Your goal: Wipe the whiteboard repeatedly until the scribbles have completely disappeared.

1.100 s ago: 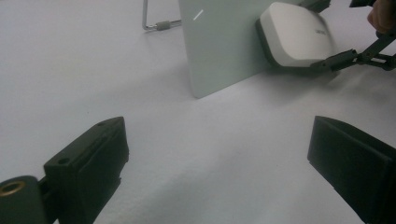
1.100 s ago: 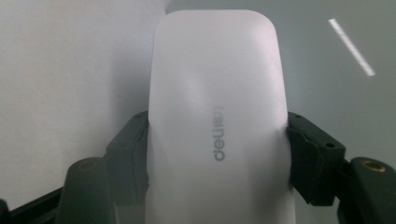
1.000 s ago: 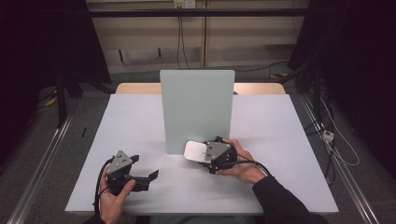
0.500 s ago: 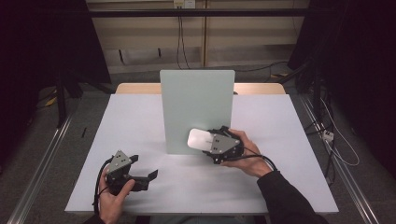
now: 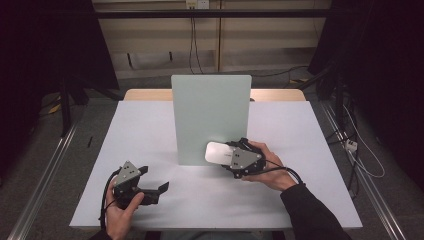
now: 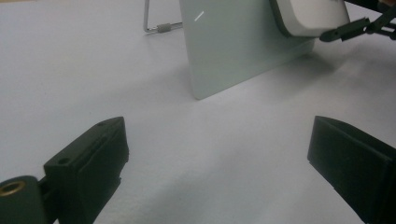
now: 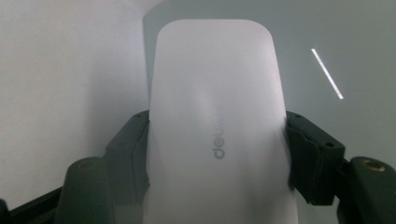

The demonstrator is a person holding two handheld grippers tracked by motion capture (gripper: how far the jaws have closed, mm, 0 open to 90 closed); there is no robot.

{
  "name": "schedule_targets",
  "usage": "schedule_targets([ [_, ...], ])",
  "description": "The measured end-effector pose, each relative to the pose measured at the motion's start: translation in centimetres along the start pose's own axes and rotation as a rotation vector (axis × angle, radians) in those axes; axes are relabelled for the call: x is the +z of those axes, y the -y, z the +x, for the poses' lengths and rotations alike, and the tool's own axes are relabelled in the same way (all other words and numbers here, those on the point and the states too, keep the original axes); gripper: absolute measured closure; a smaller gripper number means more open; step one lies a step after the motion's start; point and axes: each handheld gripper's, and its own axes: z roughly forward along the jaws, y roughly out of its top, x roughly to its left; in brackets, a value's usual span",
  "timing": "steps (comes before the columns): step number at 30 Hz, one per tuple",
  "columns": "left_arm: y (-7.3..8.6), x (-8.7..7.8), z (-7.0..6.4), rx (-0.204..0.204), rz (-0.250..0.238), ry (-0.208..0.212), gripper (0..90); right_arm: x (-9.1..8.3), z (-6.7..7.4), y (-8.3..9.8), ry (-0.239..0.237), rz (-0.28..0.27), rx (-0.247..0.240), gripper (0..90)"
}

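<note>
The right gripper (image 7: pixel 217 154) clamps a white rounded eraser (image 7: pixel 215 116) against the pale green board (image 7: pixel 327 42).

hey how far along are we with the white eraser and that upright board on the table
Done: the right gripper has the white eraser clamped between its jaws and lifted off the table. In hand: the eraser is held up at the lower right of the upright pale green board; contact with it can't be confirmed. Left: no marks show on the board, so any wiping looks ahead. The left gripper rests open near the table's front edge.
</note>
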Motion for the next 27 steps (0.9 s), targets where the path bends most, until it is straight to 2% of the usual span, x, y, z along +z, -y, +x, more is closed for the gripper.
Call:
schedule_targets([
  [2,0.0,0.0,0.0,0.002,-0.002,0.001,5.0,-0.1,0.1,0.5,-0.008,-0.013,0.015,31.6],
  [4,0.0,0.1,0.0,0.000,-0.002,0.000,5.1,-0.1,0.4,0.8,-0.029,0.000,0.003,31.6],
  [6,0.0,0.1,0.0,0.002,0.001,0.001,5.0,0.1,0.7,1.2,-0.054,0.002,0.015,31.6],
  [10,0.0,0.1,-0.1,0.004,0.001,0.000,5.1,0.6,1.1,1.2,-0.095,0.017,0.026,31.6],
  [14,0.0,0.0,0.0,-0.001,-0.001,0.001,5.1,1.7,1.7,0.7,-0.133,0.028,0.008,31.6],
  [17,0.0,0.0,0.0,-0.001,-0.003,-0.002,5.0,1.7,1.4,0.8,-0.152,0.013,0.044,31.6],
  [21,0.0,0.0,0.0,0.000,-0.003,0.001,5.0,1.7,1.4,0.4,-0.132,0.017,0.009,31.6],
  [24,0.0,0.0,0.0,0.000,-0.006,0.000,5.1,1.1,0.5,0.1,-0.080,-0.014,0.015,31.6],
  [27,0.0,0.0,0.0,0.000,0.001,0.001,5.1,0.0,-1.1,-0.5,-0.015,-0.036,0.028,31.6],
])
